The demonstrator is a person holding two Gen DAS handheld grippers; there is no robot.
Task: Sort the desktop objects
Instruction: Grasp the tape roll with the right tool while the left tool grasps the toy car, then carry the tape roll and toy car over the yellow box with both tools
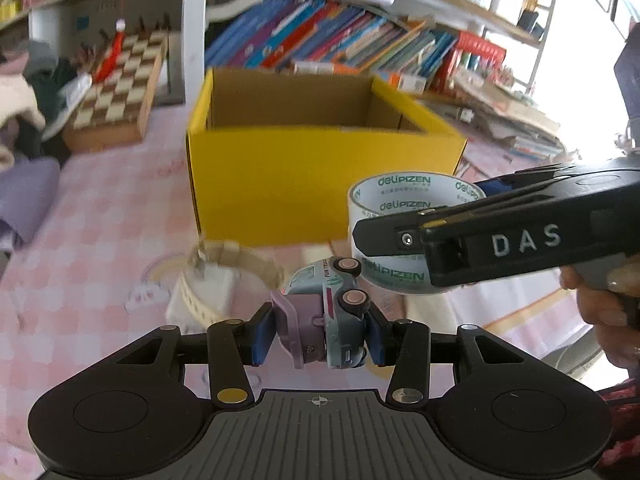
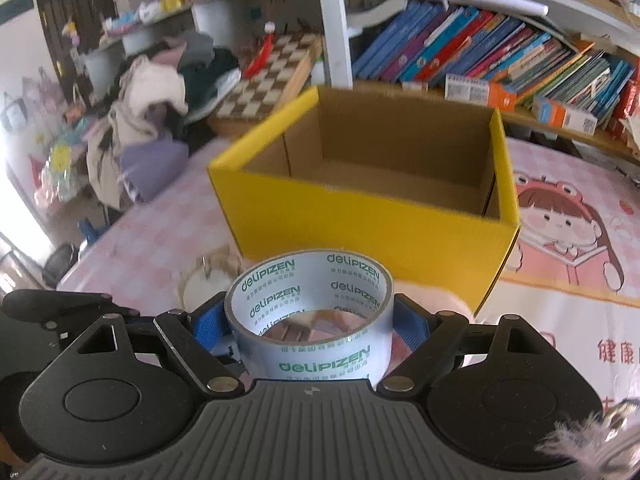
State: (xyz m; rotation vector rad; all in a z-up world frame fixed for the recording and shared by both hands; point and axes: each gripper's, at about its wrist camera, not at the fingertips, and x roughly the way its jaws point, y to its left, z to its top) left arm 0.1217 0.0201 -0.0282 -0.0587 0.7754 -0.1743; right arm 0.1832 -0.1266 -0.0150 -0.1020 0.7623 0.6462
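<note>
A yellow box (image 1: 320, 184) stands open at frame center on the pink checked table (image 1: 100, 232), books (image 2: 480, 52) behind it. Low in frame, the left tool (image 1: 316, 336) clamps a toy car (image 1: 332, 316); the right tool (image 2: 308, 328) grips a tape roll (image 2: 312, 312).

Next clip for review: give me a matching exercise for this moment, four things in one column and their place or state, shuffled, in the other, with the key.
Things:
1. toy truck
2. tape roll
3. yellow box
4. chessboard

Place or state:
A. open at the top, nothing visible inside
B. clamped in the left gripper
C. propped at the shelf behind the box
D. clamped in the right gripper

Pairs: 1-B, 2-D, 3-A, 4-C
</note>
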